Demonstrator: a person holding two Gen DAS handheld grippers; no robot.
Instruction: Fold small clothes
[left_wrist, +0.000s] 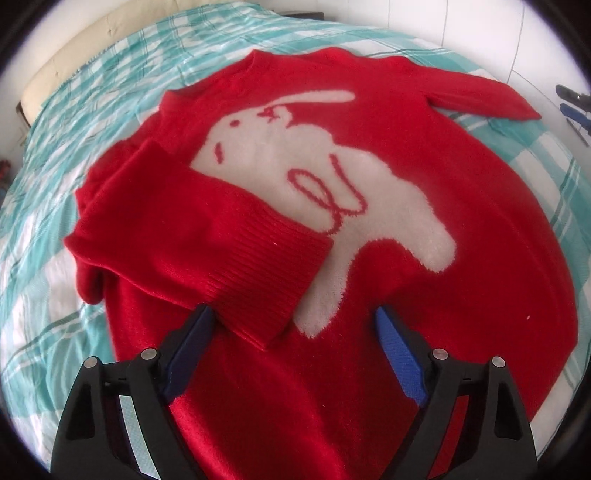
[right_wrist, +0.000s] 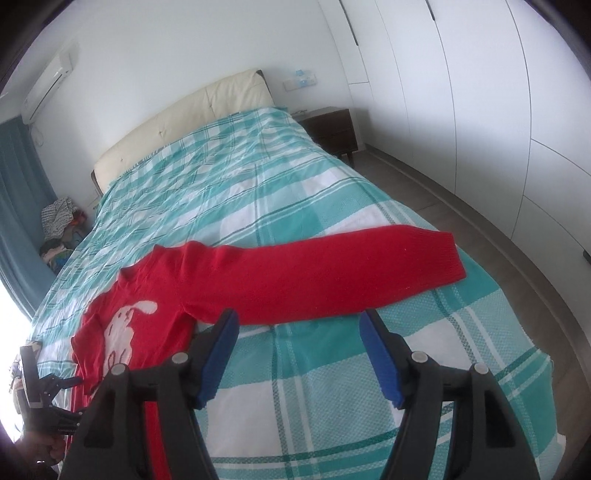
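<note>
A red knitted sweater (left_wrist: 424, 155) with a white rabbit figure lies flat on the bed. One sleeve (left_wrist: 207, 251) is folded across its front, with the ribbed cuff near the middle. My left gripper (left_wrist: 295, 317) hovers open over the sweater's lower part, nothing between its blue pads. In the right wrist view the sweater (right_wrist: 122, 314) shows at the lower left and its other sleeve (right_wrist: 332, 273) lies stretched out to the right. My right gripper (right_wrist: 299, 321) hangs open just in front of that sleeve, apart from it. The left gripper (right_wrist: 48, 384) shows at the far left edge.
The bed carries a teal and white checked cover (right_wrist: 332, 387) and a cream headboard (right_wrist: 184, 118). White wardrobe doors (right_wrist: 480, 110) line the right wall, a dark nightstand (right_wrist: 332, 125) stands by the bed, and a pile of clothes (right_wrist: 59, 218) lies at the left by a blue curtain.
</note>
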